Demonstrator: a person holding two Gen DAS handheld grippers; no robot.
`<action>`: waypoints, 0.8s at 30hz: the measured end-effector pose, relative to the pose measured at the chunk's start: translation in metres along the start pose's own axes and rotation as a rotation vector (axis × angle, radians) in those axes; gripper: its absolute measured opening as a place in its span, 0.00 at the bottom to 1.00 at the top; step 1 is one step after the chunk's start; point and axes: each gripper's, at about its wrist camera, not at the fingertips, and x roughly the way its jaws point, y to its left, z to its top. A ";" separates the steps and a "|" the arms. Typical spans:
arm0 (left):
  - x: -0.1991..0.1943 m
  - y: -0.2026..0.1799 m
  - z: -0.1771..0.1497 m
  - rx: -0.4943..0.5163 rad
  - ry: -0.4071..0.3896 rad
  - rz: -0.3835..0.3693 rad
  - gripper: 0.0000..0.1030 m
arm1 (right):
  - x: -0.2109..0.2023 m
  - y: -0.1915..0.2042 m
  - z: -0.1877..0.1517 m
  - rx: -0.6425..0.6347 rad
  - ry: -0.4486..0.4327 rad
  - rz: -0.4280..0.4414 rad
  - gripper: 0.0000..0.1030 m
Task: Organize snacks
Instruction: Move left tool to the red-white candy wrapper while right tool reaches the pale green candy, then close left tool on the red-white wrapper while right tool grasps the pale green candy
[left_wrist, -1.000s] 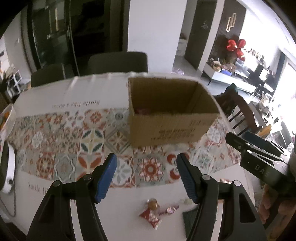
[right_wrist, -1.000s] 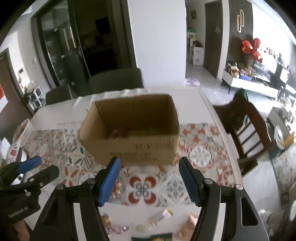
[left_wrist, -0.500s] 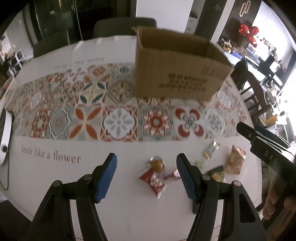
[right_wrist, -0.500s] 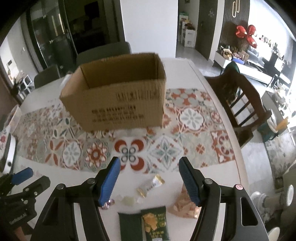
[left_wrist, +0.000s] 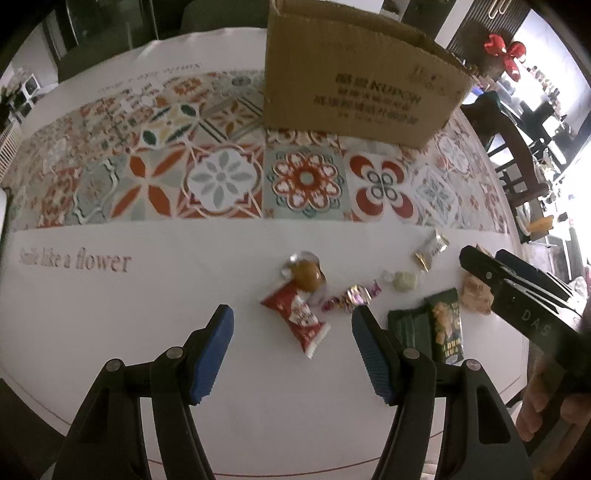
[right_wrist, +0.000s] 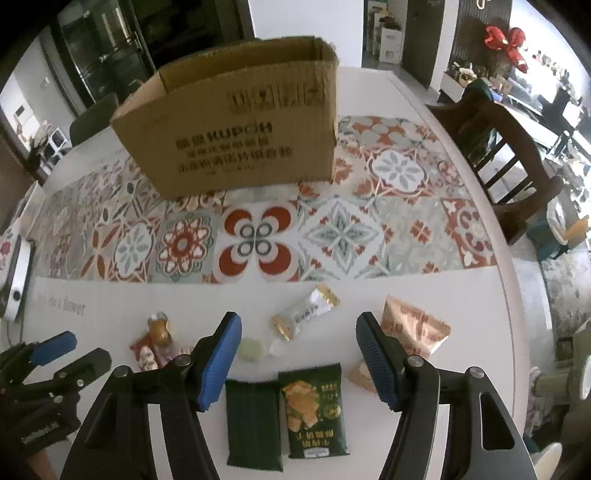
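A white tabletop (right_wrist: 369, 88) with a band of patterned tiles carries a brown cardboard box (right_wrist: 236, 125), open at the top, standing at the far side of the band. Near the front edge lies a loose scatter of snacks, well apart from the box. The largest are two dark green packets (right_wrist: 314, 402) lying side by side, with a tan crinkled bag (right_wrist: 413, 328) just to their right and a red packet (left_wrist: 299, 317) to the left. Smaller pieces lie among them: a round golden sweet (left_wrist: 306, 275), a white and gold wrapped candy (right_wrist: 306, 314) and a pale green sweet (right_wrist: 251, 348). The left gripper (left_wrist: 291, 347) hangs over the red packet, fingers wide and empty. The right gripper (right_wrist: 299, 358) hangs over the green packets, fingers likewise wide and empty. This looks like the reaching step; next, each gripper would need to lower and close on a snack, then carry it to the box.
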 end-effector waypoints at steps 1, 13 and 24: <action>0.002 0.000 -0.001 -0.003 0.004 -0.005 0.63 | 0.002 0.000 -0.002 -0.003 0.008 0.002 0.63; 0.024 0.000 -0.010 -0.025 0.049 -0.013 0.62 | 0.018 0.009 -0.017 -0.072 0.081 0.085 0.56; 0.049 -0.003 -0.008 -0.032 0.114 -0.033 0.59 | 0.038 0.034 -0.018 -0.245 0.129 0.163 0.47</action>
